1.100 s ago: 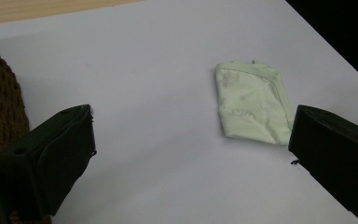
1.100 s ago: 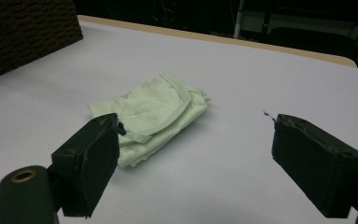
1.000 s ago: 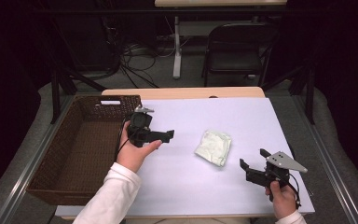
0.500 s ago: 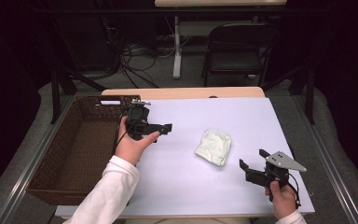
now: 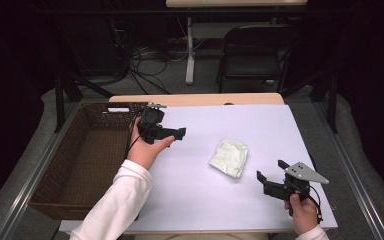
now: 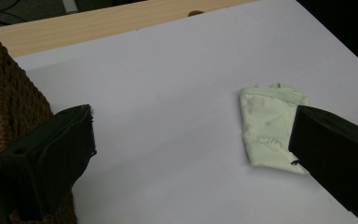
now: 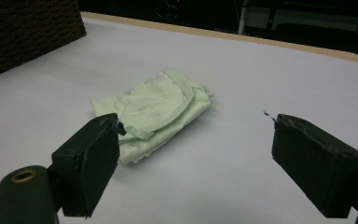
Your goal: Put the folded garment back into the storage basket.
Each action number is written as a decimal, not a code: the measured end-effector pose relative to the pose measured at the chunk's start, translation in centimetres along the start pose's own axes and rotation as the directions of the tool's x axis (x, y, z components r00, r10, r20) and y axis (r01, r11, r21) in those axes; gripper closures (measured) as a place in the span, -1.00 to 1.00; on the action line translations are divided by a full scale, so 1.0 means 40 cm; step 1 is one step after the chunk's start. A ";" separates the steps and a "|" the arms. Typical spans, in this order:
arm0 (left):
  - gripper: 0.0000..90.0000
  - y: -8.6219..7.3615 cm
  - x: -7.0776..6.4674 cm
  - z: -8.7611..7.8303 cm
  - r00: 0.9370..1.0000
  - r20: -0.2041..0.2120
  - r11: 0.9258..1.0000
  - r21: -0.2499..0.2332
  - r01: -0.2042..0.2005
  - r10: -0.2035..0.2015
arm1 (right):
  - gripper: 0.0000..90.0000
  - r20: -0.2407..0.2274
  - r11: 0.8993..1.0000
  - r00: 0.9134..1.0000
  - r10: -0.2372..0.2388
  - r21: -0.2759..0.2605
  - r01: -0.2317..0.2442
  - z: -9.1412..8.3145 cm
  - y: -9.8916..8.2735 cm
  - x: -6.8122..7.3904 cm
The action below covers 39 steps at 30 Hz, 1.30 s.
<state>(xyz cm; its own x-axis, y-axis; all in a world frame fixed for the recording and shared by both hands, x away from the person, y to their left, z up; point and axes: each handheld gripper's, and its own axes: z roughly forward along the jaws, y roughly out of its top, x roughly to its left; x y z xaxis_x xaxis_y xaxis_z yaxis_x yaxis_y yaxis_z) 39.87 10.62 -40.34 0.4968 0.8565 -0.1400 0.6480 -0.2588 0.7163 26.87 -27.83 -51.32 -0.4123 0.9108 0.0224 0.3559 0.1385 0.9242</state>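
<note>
Mid-table — folded cloth (image 5: 228,158), long axis near-to-far.

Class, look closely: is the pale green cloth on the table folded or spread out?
Folded: the pale green cloth lies as a compact, layered bundle with overlapping edges.

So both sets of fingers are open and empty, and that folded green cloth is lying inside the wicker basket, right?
Not quite. The folded green cloth lies on the white table, not inside the wicker basket, as the high view shows. Both the left gripper and right gripper have open, empty fingers.
</note>
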 end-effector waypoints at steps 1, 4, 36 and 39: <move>-0.99 0.002 -0.002 0.003 1.000 0.001 1.000 -0.005 0.006 -0.006 | -0.68 0.000 1.000 1.000 -0.001 0.000 0.001 0.000 0.000 0.000; -0.97 0.010 -0.006 0.009 1.000 0.005 1.000 -0.012 -0.004 0.004 | -0.68 -0.001 1.000 1.000 -0.002 0.000 0.002 0.001 0.000 -0.001; -0.83 0.075 -0.079 0.103 0.998 0.060 1.000 0.017 -0.017 0.016 | -0.68 -0.016 1.000 1.000 0.009 0.011 -0.009 0.004 -0.002 -0.003; -0.81 0.078 -0.077 0.112 0.998 0.062 1.000 0.020 -0.014 0.013 | -0.68 -0.018 1.000 1.000 0.012 0.012 -0.012 0.005 -0.003 -0.003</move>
<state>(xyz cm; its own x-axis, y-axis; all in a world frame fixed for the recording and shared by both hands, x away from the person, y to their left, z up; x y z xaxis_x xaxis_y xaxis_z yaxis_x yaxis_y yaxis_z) 42.94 5.16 -40.73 0.5398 0.8239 -0.1727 0.6524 -0.2799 0.7043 27.04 -27.86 -51.49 -0.4231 0.9052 0.0403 0.3708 0.1324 0.9192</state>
